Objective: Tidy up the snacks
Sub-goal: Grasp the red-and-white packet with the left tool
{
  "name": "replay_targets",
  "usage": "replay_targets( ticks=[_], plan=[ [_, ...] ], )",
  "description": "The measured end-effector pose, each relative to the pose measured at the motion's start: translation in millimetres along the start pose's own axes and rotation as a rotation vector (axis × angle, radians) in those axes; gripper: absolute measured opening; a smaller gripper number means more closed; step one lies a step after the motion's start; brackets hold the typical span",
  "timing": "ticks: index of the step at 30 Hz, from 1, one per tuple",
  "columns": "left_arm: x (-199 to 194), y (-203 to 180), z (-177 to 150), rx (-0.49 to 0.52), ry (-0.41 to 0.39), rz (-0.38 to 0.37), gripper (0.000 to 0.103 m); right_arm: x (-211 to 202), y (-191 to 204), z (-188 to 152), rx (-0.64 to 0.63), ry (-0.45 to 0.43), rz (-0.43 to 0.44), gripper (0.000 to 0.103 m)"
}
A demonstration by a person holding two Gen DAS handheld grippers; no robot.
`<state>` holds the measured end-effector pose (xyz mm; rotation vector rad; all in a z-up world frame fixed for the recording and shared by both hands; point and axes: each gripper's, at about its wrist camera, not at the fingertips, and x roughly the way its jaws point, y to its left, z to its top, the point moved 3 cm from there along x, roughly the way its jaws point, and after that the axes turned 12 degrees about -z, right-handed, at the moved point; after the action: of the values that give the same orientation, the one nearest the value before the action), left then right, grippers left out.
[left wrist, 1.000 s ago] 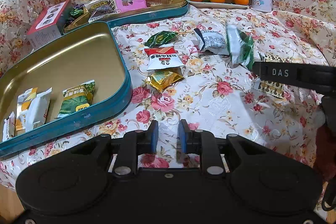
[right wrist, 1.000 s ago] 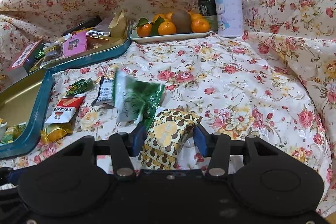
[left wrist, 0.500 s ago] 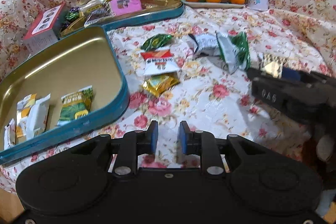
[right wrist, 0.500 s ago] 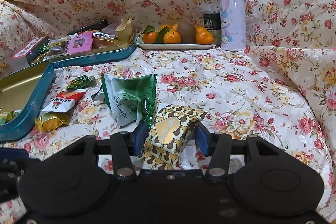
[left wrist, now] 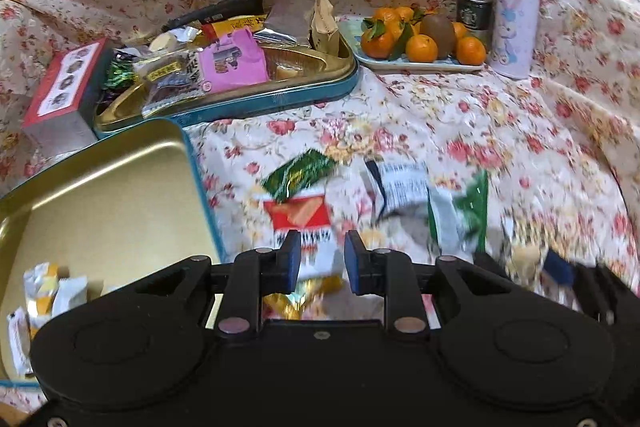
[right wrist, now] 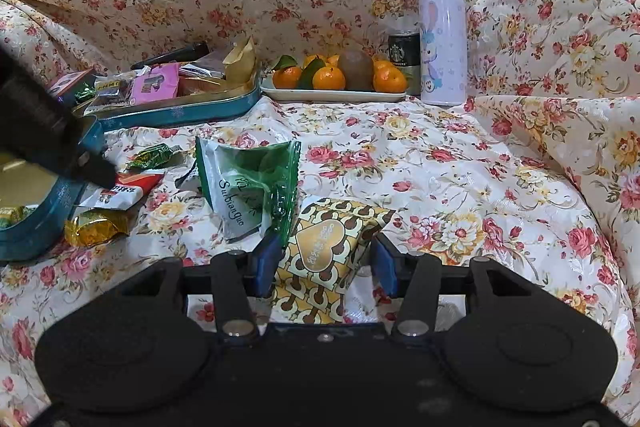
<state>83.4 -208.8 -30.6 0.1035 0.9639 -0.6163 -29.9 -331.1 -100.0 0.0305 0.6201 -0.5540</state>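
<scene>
Black-framed, blue-padded, the left gripper (left wrist: pixel 318 259) has just been opening its jaws and now holds them spread with nothing between them, poised above the red-and-white packet (left wrist: pixel 300 223) and the gold candy (left wrist: pixel 308 293) on the flowered cloth (left wrist: pixel 460 131). Compared with a second earlier, this view has advanced from bare cloth toward the loose snacks, so the packet that lay well ahead now sits just under the pads. The right gripper (right wrist: pixel 326 259) pinches the yellow patterned pouch (right wrist: pixel 324 255) as before, the left pad against it, contact on the other side less clear. The green-and-white bag (right wrist: pixel 248 187) leans just beside it. The near gold tin (left wrist: pixel 104 195) with its teal rim, holding a few wrapped sweets (left wrist: pixel 44 287), lies to the left. A second, fuller tin (left wrist: pixel 320 95), a plate of oranges (left wrist: pixel 420 65) and a lilac bottle (left wrist: pixel 514 11) stand behind. Judged from this, the left gripper is lining up its next pick while the pouch awaits placing in a tin.
</scene>
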Motion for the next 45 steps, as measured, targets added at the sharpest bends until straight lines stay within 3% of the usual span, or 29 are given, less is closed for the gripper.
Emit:
replay_targets(
  ticks=[11,25,26,28,29,41,45],
  plan=[
    [34.2,9.7,19.4,-0.023,0.104,0.002,0.034,-0.9,-2.3,-1.1,-0.001,-0.007,0.012,0.053],
    [35.7,19.1,22.3,-0.016,0.12,0.03,0.036,-1.2,-0.7,-1.3,-0.004,-0.009,0.008,0.053],
    [36.8,18.6,21.7,-0.009,0.12,0.032,0.037,-0.9,-0.6,-1.1,-0.004,-0.009,0.008,0.053],
    [38.1,18.3,21.0,-0.009,0.119,0.027,0.05,-0.7,0.1,-0.8,-0.004,-0.008,0.009,0.053],
    [40.1,19.0,20.6,-0.022,0.127,0.008,0.051,-0.7,0.0,-0.8,-0.004,-0.008,0.008,0.053],
    [51.9,20.4,16.6,-0.037,0.146,0.02,0.051,-0.3,0.2,-1.0,-0.004,-0.01,0.007,0.053],
    [51.1,20.6,16.6,-0.052,0.134,0.012,0.047,1.1,1.2,0.5,-0.005,-0.002,0.006,0.053]
  ],
)
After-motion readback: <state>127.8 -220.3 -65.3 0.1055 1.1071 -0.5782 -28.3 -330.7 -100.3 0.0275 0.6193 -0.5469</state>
